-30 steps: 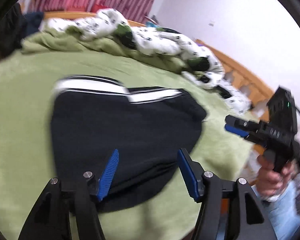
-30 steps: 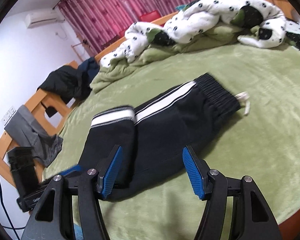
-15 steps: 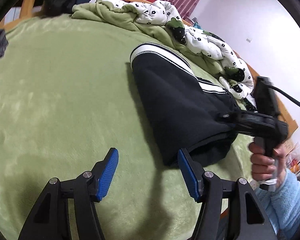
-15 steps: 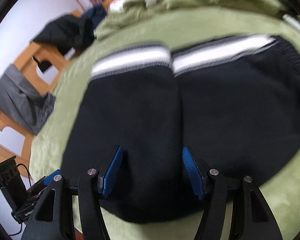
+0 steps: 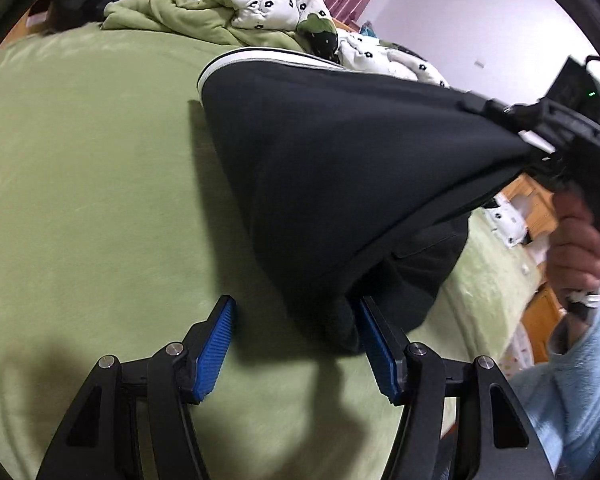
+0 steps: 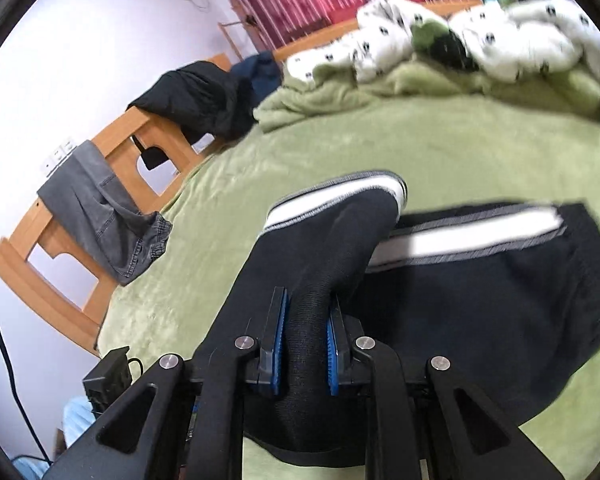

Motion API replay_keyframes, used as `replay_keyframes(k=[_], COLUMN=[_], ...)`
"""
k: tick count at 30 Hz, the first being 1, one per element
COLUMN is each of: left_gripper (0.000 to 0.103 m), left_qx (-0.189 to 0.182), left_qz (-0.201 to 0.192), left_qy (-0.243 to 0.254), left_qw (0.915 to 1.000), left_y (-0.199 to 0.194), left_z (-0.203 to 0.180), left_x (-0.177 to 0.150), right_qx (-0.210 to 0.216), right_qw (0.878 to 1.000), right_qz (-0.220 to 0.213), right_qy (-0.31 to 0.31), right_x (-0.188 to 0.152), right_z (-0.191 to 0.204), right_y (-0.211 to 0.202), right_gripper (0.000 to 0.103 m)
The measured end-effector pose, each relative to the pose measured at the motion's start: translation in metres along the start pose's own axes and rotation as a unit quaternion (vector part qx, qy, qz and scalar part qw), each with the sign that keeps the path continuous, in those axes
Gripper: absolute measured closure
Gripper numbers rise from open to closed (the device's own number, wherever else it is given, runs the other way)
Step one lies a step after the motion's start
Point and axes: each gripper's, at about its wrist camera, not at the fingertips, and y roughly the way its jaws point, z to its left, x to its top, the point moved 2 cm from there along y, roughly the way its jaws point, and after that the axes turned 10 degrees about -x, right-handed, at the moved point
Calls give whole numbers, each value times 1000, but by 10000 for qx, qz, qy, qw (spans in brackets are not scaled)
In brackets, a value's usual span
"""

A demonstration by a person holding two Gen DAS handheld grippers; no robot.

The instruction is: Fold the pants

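Black pants (image 5: 332, 184) with white side stripes lie folded on a green bed (image 5: 92, 184). My right gripper (image 6: 306, 344) is shut on a bunched fold of the pants (image 6: 480, 288) and lifts one layer off the bed; it also shows in the left wrist view (image 5: 540, 140), holding the fabric up. My left gripper (image 5: 296, 344) is open low over the bed. The pants' near corner hangs between its fingers, against the right pad (image 5: 376, 344).
A rumpled green and white spotted quilt (image 6: 440, 40) lies at the far side of the bed. A wooden bed frame (image 6: 112, 152) with grey and black clothes draped on it runs along the left. Red curtains hang behind.
My right gripper has closed on the pants and raised a layer. My left gripper has moved in so the pants' corner now hangs between its open fingers.
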Motion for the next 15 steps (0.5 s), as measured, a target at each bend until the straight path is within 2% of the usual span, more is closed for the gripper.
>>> replay_keyframes(k=[3, 7, 8, 9, 12, 15], left_gripper=[44, 44, 44, 44, 41, 42], left_qx=[175, 909, 948, 930, 410, 109], left_qz=[-57, -116, -118, -113, 47, 273], left_qy=[55, 288, 276, 248, 190, 485], left_qw=[9998, 9954, 9950, 9953, 9990, 9984], left_y=[12, 31, 32, 33, 34, 36], left_z=[-12, -31, -34, -36, -44, -61], left_x=[3, 9, 11, 13, 16, 12], right_qx=[-82, -220, -272, -353, -593, -1077], right_qw=[9999, 9991, 9987, 9981, 9950, 9890], right_qz=[-132, -341, -422, -495, -753, -918], right_qy=[19, 98, 119, 139, 262, 432], right_x=[5, 14, 16, 18, 24, 22], right_z=[-20, -54, -64, -72, -101, -144], right_y=[-13, -31, -37, -42, -56, -67], right_gripper=[87, 87, 87, 87, 87, 87])
